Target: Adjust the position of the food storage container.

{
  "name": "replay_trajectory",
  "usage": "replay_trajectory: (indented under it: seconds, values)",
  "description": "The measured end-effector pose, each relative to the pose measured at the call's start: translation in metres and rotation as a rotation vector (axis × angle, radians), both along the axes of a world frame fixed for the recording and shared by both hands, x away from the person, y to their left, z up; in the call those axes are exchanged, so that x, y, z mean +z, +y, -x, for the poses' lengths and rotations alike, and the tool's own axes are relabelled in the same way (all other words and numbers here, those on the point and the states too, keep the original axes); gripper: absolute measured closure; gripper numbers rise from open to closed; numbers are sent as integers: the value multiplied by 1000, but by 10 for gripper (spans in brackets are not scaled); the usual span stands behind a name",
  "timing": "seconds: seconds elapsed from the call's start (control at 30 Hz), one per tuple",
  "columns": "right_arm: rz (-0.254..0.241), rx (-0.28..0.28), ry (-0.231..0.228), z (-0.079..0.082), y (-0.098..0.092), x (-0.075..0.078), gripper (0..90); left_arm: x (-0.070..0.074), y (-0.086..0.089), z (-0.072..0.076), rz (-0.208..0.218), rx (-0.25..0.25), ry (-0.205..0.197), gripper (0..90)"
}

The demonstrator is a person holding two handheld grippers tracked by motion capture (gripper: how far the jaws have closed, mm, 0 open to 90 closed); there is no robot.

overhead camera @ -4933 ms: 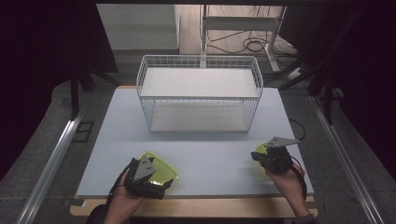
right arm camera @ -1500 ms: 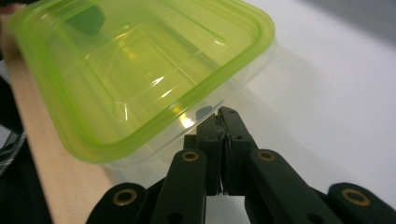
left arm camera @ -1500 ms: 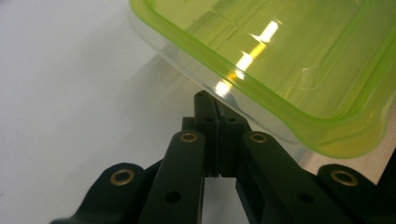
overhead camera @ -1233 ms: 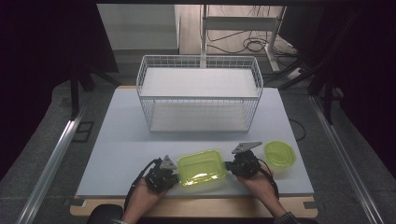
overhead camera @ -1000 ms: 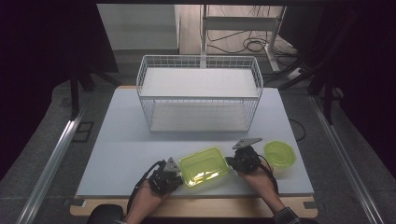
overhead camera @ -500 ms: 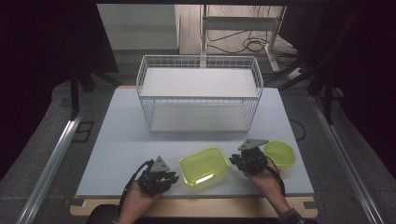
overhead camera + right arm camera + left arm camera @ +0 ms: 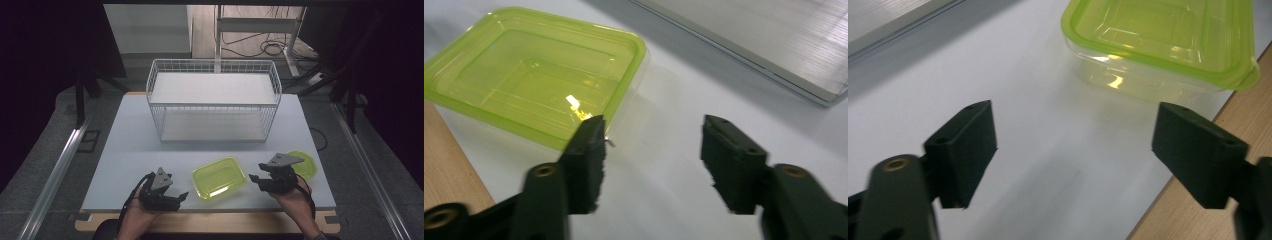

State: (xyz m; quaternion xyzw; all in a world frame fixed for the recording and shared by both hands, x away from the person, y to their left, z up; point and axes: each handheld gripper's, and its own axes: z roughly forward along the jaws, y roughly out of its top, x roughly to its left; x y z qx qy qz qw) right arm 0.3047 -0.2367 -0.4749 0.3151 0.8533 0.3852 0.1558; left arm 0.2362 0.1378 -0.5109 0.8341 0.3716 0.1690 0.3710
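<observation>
both grippers lay at the near edge of the white table (image 7: 125,150), one on each side of a lidded green container (image 7: 219,177). left gripper (image 7: 172,198) sat just left of the container, its jaws having just been opening, spread wide with bare tabletop between them; in the left gripper view (image 7: 1073,155) the container (image 7: 1163,42) stood beyond the jaws, untouched, near the table's wooden edge strip (image 7: 1193,210). right gripper (image 7: 257,180) sat just right of the container, its jaws also having just been opening, parted with nothing between them; in the right gripper view (image 7: 651,145) the container (image 7: 534,75) lay past the left-hand jaw, apart from it. no brand, label or writing could be read on the container or elsewhere.

a round green lid or dish (image 7: 306,164) lay on the table at the right, partly hidden behind the right gripper. a white wire basket (image 7: 212,105) stood at the far middle of the table, well apart from the container. nothing lay between the grippers and the container.
</observation>
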Motion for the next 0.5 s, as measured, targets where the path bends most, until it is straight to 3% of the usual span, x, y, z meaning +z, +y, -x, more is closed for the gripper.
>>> replay_trajectory:
  seconds: [0.07,0.17,0.33,0.4,0.47,0.5]
  values:
    - [-3,4,0,0,0,0,373,-1,0,1,-8,0,1,89]
    - [-14,8,10,1,0,-3,289,-4,1,5,-53,11,-14,60]
    - [-28,11,25,3,-2,-7,200,-5,5,6,-71,17,-49,29]
    - [-32,12,28,3,-3,-7,184,-5,6,6,-70,15,-52,20]
    - [-39,17,38,4,-3,-9,146,-5,8,5,-45,12,-58,15]
    - [-44,21,46,4,-3,-10,143,-5,10,5,-11,18,-61,14]
